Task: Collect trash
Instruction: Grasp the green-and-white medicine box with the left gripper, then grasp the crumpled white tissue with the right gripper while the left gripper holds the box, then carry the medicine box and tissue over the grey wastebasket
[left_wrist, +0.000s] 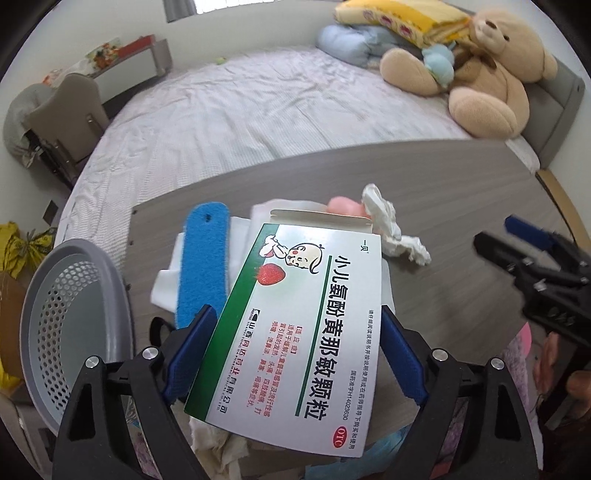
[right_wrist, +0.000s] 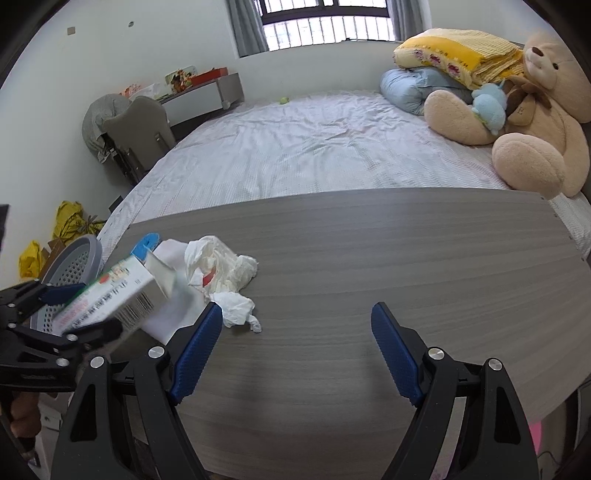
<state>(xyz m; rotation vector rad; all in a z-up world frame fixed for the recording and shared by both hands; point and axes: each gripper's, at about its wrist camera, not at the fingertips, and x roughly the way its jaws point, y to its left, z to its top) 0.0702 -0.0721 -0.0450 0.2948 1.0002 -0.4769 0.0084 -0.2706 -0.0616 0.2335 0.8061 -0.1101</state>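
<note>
My left gripper (left_wrist: 297, 321) is shut on a white and green medicine box (left_wrist: 295, 325) and holds it above the left end of the grey wooden table (right_wrist: 369, 258). The box (right_wrist: 110, 295) and the left gripper (right_wrist: 70, 310) also show in the right wrist view. Crumpled white tissues (right_wrist: 221, 273) lie on the table beside a white cloth (left_wrist: 166, 288) and a blue strip (left_wrist: 201, 258). A pink object (left_wrist: 343, 206) lies behind the box. My right gripper (right_wrist: 297, 321) is open and empty over the table's front; it also shows in the left wrist view (left_wrist: 498, 236).
A grey perforated basket (left_wrist: 74, 317) stands off the table's left edge. A bed (right_wrist: 314, 147) lies behind the table, with a teddy bear (right_wrist: 524, 110) and folded quilts (right_wrist: 443, 66). A chair (right_wrist: 136, 129) and yellow bags (right_wrist: 70, 221) are at the left.
</note>
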